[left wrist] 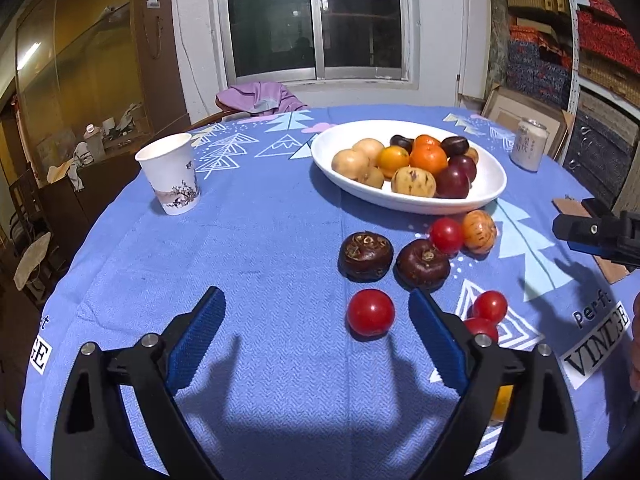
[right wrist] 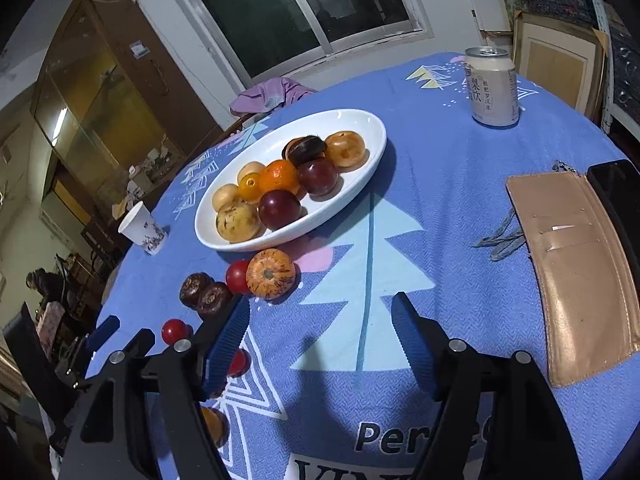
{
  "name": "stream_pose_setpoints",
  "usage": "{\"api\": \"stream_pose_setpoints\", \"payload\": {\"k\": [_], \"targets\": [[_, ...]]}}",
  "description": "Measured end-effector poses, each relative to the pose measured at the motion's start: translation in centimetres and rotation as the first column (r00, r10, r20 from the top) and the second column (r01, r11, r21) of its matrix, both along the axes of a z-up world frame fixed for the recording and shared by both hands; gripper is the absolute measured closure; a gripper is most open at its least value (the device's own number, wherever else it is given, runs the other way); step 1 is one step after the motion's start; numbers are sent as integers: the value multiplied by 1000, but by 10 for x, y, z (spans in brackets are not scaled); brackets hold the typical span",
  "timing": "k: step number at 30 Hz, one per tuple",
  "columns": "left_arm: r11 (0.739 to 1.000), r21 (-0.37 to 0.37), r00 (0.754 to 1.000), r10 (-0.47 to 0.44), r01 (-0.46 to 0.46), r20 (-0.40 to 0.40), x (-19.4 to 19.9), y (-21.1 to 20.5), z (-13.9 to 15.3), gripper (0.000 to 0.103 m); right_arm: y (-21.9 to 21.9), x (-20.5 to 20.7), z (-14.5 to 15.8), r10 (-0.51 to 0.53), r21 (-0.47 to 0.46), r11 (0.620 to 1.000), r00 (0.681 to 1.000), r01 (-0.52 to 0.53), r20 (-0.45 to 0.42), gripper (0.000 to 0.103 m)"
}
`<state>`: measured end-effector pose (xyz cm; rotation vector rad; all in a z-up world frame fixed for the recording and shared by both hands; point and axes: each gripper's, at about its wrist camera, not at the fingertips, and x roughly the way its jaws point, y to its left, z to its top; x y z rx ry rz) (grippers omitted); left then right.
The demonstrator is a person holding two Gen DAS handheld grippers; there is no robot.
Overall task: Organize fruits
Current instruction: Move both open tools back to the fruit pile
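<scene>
I read both wrist views over a round table covered by a blue tablecloth (left wrist: 260, 240) printed with tree motifs.

Left gripper (left wrist: 316, 312): jaws spread wide, nothing between the pads. A red cherry tomato (left wrist: 370, 312) lies on the cloth just inside the right-hand finger, in the lower centre of the frame, not gripped. Two more red tomatoes (left wrist: 489, 306) sit partly behind that finger.

Right gripper (right wrist: 320, 316): jaws also wide apart, holding nothing; only cloth shows between them.

Fruit location: the white oval plate (left wrist: 408, 200), upper centre-right of the left view, holds potatoes, oranges and dark plums. Loose on the cloth just below its rim: a striped orange fruit (left wrist: 479, 232), a red tomato (left wrist: 446, 235), and two dark brown water chestnuts (left wrist: 365, 256).

Legible writing: the cloth reads "Perf" and "VIN" at lower right of the left view. The drink can (right wrist: 493, 86), upper right of the right view, carries Chinese characters I cannot read reliably. The paper cup (left wrist: 170, 174), left of centre, shows a branch drawing only. A tan wallet (right wrist: 580, 280) lies at the right edge.
</scene>
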<state>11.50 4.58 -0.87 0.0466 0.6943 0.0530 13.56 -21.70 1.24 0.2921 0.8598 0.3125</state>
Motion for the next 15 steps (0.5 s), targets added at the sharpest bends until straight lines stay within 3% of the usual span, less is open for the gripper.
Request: {"api": "stream_pose_setpoints", "payload": {"k": [8,15], "targets": [[998,-54,999,21,-23,-41,9,7,-6,8,1,5,-10,-11,-19,1000,999,11,-40,19],[997,-59,998,41,-44,-46,11,9,-7,7,2,5,-16,-21,-26,999,998,19,-62,19]]}}
